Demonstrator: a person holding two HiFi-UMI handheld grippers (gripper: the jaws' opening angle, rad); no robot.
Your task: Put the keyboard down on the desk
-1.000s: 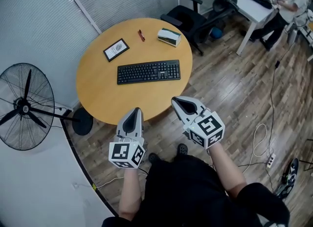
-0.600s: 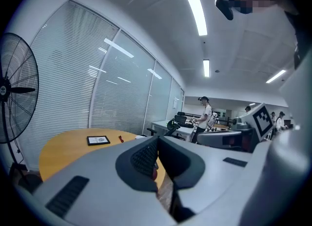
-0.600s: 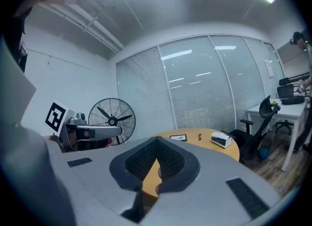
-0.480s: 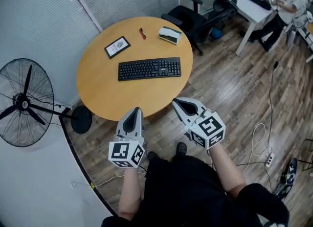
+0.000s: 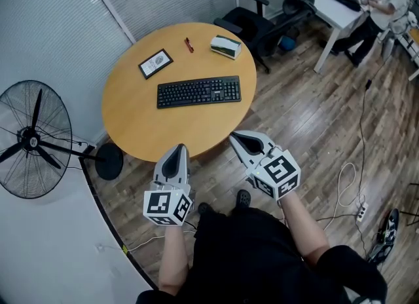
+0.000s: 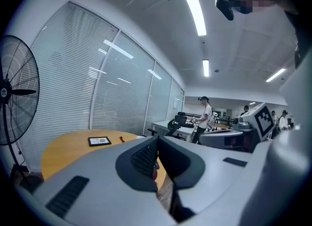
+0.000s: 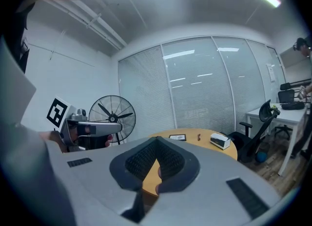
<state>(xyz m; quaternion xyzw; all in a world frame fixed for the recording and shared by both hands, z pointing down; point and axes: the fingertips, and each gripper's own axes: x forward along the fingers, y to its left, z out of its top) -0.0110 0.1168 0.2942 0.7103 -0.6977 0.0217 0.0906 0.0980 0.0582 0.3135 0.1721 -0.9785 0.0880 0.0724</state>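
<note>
Since the keyboard [image 5: 199, 92] lies flat on the table [image 5: 163, 129], the task looks done, while the left gripper [image 5: 178, 151] and right gripper [image 5: 239, 137] hover off its near edge, jaws clenched empty.

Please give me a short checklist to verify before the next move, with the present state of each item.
1. Keyboard lies flat on the round table: ok.
2. Left tool shut, nothing between its jaws: ok.
3. Right tool shut, nothing between its jaws: ok.
4. Both tools held off the table, short of its near edge: ok.
5. Keyboard apart from the frame, red pen and box: ok.
</note>
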